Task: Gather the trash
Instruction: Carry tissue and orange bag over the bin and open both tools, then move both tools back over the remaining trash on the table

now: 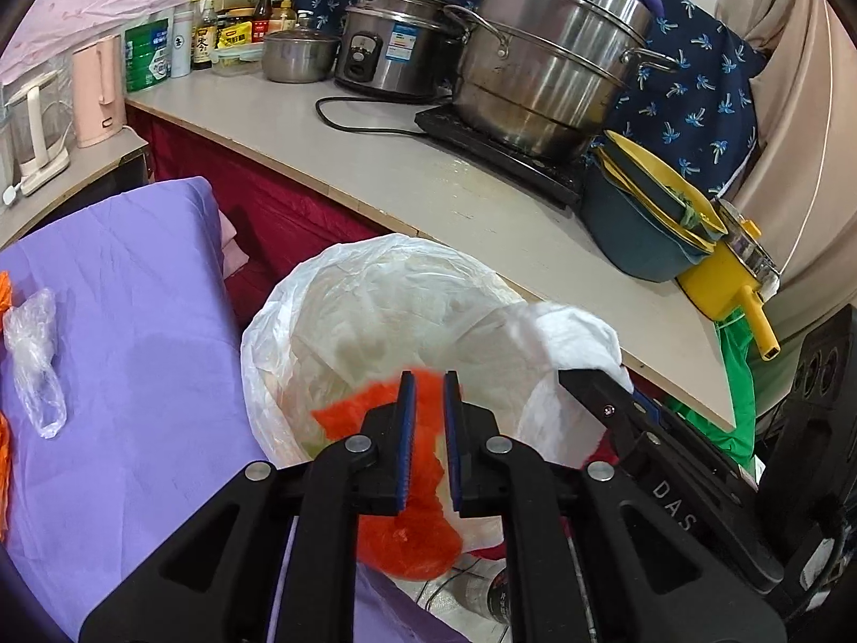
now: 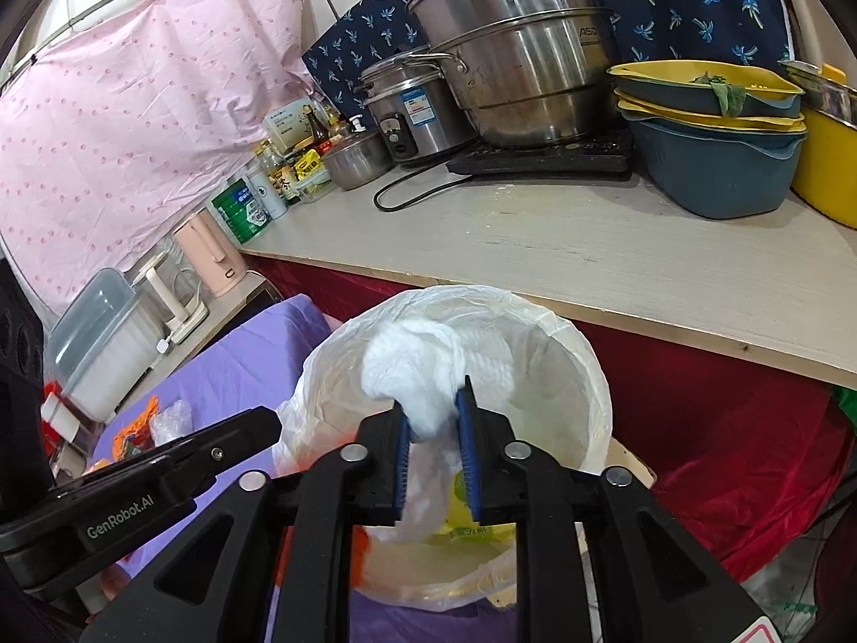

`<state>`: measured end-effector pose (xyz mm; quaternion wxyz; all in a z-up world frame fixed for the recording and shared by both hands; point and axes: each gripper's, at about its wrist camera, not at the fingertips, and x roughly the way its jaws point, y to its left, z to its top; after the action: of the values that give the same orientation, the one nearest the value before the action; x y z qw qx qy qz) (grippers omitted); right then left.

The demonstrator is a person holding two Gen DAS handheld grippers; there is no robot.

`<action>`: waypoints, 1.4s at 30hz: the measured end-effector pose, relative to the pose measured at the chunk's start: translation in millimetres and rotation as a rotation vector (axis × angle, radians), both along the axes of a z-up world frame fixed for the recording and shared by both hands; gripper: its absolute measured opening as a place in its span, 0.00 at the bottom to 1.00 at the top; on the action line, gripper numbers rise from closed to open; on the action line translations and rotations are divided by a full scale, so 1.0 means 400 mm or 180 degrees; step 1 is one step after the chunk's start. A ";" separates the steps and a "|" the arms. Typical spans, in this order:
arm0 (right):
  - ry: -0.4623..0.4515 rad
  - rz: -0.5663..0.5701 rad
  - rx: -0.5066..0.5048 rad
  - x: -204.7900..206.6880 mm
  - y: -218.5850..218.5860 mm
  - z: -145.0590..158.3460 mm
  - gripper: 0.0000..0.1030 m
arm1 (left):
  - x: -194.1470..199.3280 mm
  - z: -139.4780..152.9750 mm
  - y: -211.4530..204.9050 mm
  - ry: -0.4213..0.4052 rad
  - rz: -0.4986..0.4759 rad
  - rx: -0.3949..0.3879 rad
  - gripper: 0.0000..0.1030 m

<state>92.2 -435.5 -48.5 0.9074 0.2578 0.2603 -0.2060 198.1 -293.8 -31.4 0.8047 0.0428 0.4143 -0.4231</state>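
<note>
Two grippers, both held over the mouth of one bin.

Bin (image 1: 278, 375): round, lined with a thin white plastic bag, standing below the edge of the counter (image 1: 428, 187) and just beside a surface draped in purple cloth (image 1: 134, 294).

Left gripper (image 1: 427, 375): fingers (image 1: 405, 428) stand slightly apart with orange net-like trash (image 1: 412, 536) between them; the orange piece hangs over the bin's near rim. Whether the pads press on it cannot be told from the left wrist view.

Right gripper (image 2: 435, 402): fingers (image 2: 467, 428) set a little apart with a crumpled white tissue wad (image 2: 412, 369) between them, its bulk bulging past the fingertips over the bin's opening. The pads meet the wad near the tips; how firm the hold is cannot be told. In the left wrist view the same wad shows at the bin's right rim.

Inside the bin, right wrist view: a yellow-green wrapper (image 2: 466, 514) low down.

Purple cloth: a crumpled clear plastic bag (image 1: 35, 353) lies on it, well apart from the bin, with orange scraps (image 1: 4, 289) at the far left edge.

Counter: a stacked steel steamer pot (image 1: 546, 69) on a black cooktop (image 1: 498, 150), a rice cooker (image 1: 396, 43), a small lidded steel pot (image 1: 300, 53), bottles and jars (image 1: 235, 27), nested blue-and-yellow basins (image 1: 637, 214), and a yellow pan (image 1: 723, 284).
</note>
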 end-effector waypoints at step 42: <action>-0.0197 0.0543 -0.0358 0.045 0.296 0.160 0.40 | 0.028 0.151 0.415 -0.0664 0.1303 0.0078 0.45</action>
<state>110.0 -317.1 15.4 0.9423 0.1896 0.2411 -0.1343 209.2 -127.9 29.2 0.9116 0.0111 0.3340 -0.2393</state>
